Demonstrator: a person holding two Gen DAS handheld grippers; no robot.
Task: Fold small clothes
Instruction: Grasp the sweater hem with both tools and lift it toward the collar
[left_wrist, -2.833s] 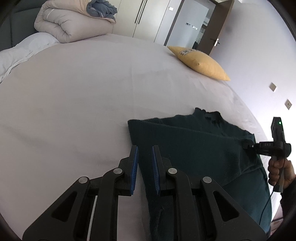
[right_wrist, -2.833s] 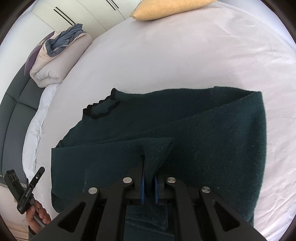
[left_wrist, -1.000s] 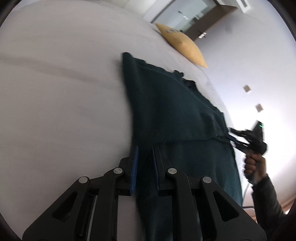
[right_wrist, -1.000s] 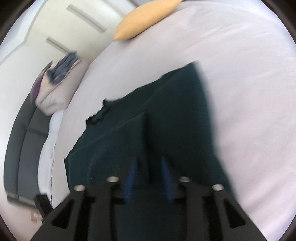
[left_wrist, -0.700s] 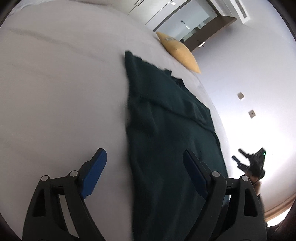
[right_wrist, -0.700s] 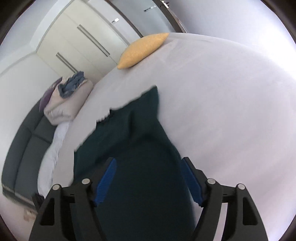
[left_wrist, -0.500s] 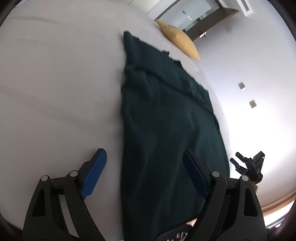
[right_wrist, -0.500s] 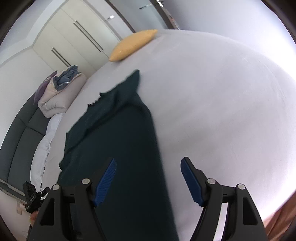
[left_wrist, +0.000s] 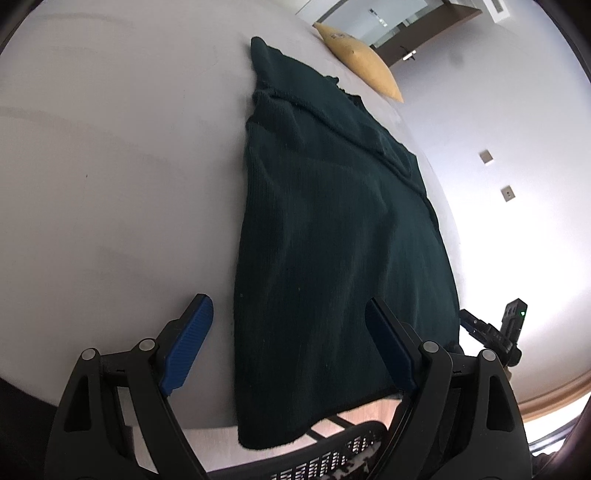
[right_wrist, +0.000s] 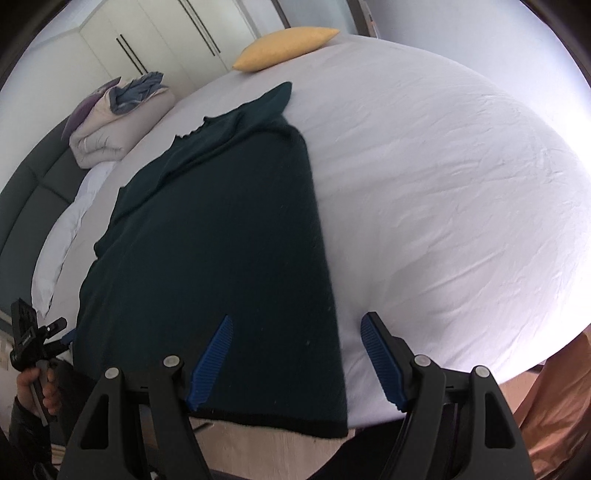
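Big bed (right_wrist: 443, 166) with a white sheet fills most of the room view, sheet lightly creased on the right side. Dark padded headboard (right_wrist: 26, 195) runs along the bed's far left edge, white wardrobe doors (right_wrist: 166, 33) behind it. A rolled beige duvet (right_wrist: 110, 129) with a blue cloth on top sits at the head corner. Yellow pillow (right_wrist: 288, 40) lies at the far edge of the bed.

Dark green sweater (right_wrist: 221, 240) lies spread flat on the sheet, long way from the near edge toward the far side, collar at the far end, a sleeve folded across its upper part. Its hem hangs just over the near edge of the bed.

Left gripper (left_wrist: 288, 347) has just been opening; jaws now wide, holding nothing, sweater's left edge below between the blue pads. Right gripper (right_wrist: 295, 354) likewise just opened, jaws wide, empty, over the sweater's right edge near the hem. A hand (right_wrist: 37, 387) grips the left gripper's handle.

Mesh chair back (left_wrist: 332, 454) shows under the near bed edge.
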